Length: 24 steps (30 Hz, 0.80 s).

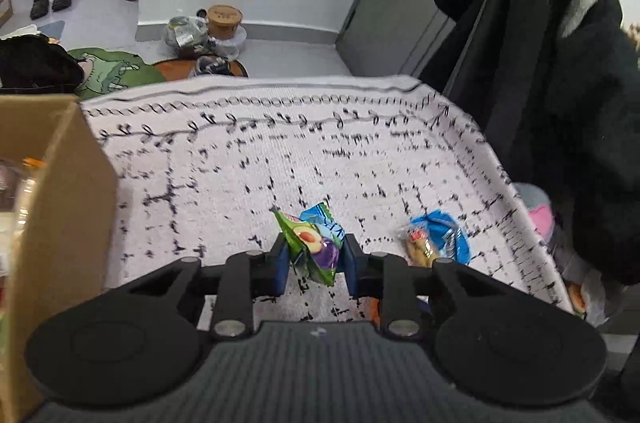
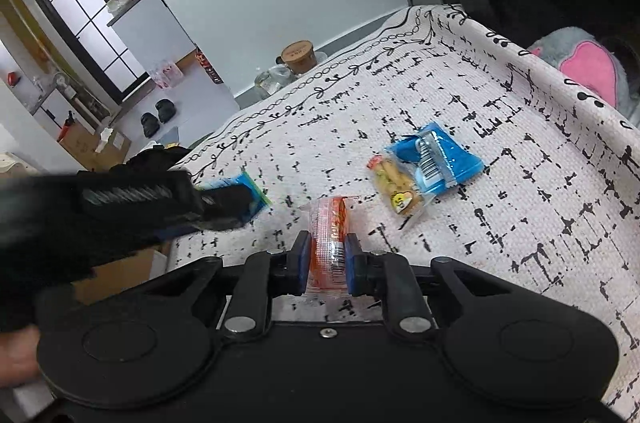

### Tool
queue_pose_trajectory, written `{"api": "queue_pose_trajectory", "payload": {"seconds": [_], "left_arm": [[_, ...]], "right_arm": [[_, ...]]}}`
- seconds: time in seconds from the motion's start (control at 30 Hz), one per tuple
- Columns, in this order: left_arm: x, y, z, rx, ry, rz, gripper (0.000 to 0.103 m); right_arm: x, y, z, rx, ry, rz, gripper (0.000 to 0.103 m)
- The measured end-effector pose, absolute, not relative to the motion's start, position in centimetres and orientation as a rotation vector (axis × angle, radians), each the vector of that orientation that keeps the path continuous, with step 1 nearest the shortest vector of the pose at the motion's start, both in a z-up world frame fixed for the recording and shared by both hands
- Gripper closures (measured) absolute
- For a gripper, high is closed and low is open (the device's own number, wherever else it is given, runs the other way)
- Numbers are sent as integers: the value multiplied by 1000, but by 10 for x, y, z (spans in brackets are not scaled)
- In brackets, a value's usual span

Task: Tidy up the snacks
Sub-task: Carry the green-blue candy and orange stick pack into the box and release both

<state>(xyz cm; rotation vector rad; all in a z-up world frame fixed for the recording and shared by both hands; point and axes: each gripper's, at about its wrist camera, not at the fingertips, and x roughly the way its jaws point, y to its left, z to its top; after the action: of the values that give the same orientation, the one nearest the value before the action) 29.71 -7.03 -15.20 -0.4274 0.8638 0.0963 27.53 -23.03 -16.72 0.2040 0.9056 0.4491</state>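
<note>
In the left wrist view my left gripper is shut on a green and blue snack packet with a plum picture, held a little above the white patterned cloth. A blue cracker packet lies on the cloth to its right. In the right wrist view my right gripper is shut on a narrow orange snack packet standing on edge between the pads. The blue cracker packet lies ahead and to the right. The left gripper with its packet shows at the left, blurred.
An open cardboard box stands at the left edge of the cloth with items inside. A dark coat hangs on the right. A grey and pink plush toy sits past the cloth's right edge. Jars and shoes stand on the floor beyond.
</note>
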Motion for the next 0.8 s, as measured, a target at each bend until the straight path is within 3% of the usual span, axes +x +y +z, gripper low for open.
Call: {"api": "queue_pose_trajectory", "payload": {"seconds": [0.8], "left_arm": [[216, -13, -29, -450, 725, 171, 77]], "right_arm": [[223, -189, -85, 217, 762, 512, 86]]}}
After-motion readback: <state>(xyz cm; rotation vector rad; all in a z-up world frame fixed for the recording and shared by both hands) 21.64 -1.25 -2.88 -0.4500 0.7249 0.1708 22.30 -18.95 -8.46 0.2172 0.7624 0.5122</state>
